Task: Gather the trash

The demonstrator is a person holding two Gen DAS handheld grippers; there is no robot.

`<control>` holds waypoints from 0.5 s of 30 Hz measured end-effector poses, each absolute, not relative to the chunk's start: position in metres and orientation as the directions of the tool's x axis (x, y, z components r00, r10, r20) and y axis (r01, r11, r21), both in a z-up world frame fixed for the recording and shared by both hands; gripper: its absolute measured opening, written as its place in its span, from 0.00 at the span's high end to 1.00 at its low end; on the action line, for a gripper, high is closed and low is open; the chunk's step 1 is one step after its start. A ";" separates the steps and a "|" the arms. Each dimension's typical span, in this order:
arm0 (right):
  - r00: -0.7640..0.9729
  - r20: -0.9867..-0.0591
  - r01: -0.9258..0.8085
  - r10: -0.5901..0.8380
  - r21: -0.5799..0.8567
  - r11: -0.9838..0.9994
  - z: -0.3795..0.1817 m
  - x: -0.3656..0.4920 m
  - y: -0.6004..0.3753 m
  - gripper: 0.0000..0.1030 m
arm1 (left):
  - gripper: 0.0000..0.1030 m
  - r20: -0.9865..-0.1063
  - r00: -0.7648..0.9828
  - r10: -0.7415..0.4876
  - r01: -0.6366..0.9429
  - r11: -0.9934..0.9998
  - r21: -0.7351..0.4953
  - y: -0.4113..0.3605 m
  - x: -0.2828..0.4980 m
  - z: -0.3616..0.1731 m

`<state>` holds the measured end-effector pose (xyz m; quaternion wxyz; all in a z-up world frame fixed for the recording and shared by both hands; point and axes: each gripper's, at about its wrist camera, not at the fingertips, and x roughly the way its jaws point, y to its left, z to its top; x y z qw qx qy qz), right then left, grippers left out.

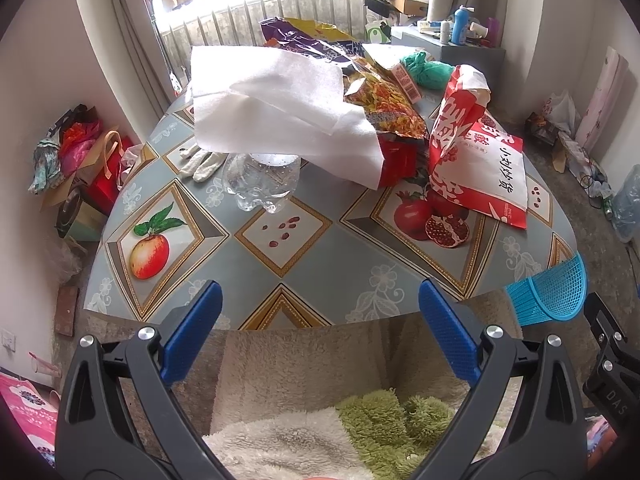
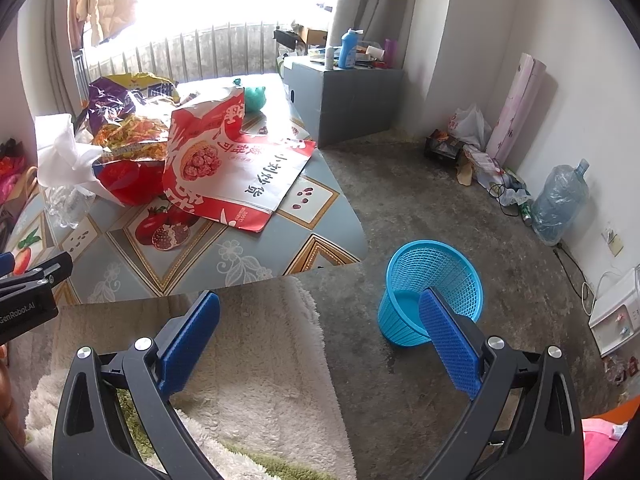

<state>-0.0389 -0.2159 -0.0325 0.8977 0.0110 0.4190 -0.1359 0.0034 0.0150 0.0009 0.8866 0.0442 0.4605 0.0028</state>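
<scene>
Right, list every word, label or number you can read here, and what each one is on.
"小刘炒货": red and white bag, upside down.
"GenRobot.AI": left gripper's body.
"DAS": right gripper's body, cut off.
Barcode label and small print on the bag: too small to read.

A red-and-white snack bag, foam sheet and crushed clear bottle litter the table; blue mesh basket stands on the floor.
</scene>
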 end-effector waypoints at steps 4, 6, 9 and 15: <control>0.612 -0.755 0.253 -0.234 -0.094 0.963 -0.033 -0.039 -0.216 0.06 | 0.08 -0.816 0.577 0.047 0.035 0.996 0.082 0.016 0.003 0.001; 0.612 -0.756 0.253 -0.234 -0.093 0.963 -0.033 -0.038 -0.215 0.06 | 0.08 -0.816 0.577 0.048 0.035 0.996 0.084 0.016 0.003 0.001; 0.610 -0.758 0.254 -0.231 -0.090 0.963 -0.034 -0.038 -0.214 0.06 | 0.08 -0.816 0.576 0.051 0.035 0.996 0.087 0.019 0.003 0.000; 0.609 -0.760 0.253 -0.228 -0.086 0.964 -0.035 -0.037 -0.211 0.06 | 0.08 -0.816 0.574 0.061 0.032 0.995 0.096 0.022 0.004 -0.001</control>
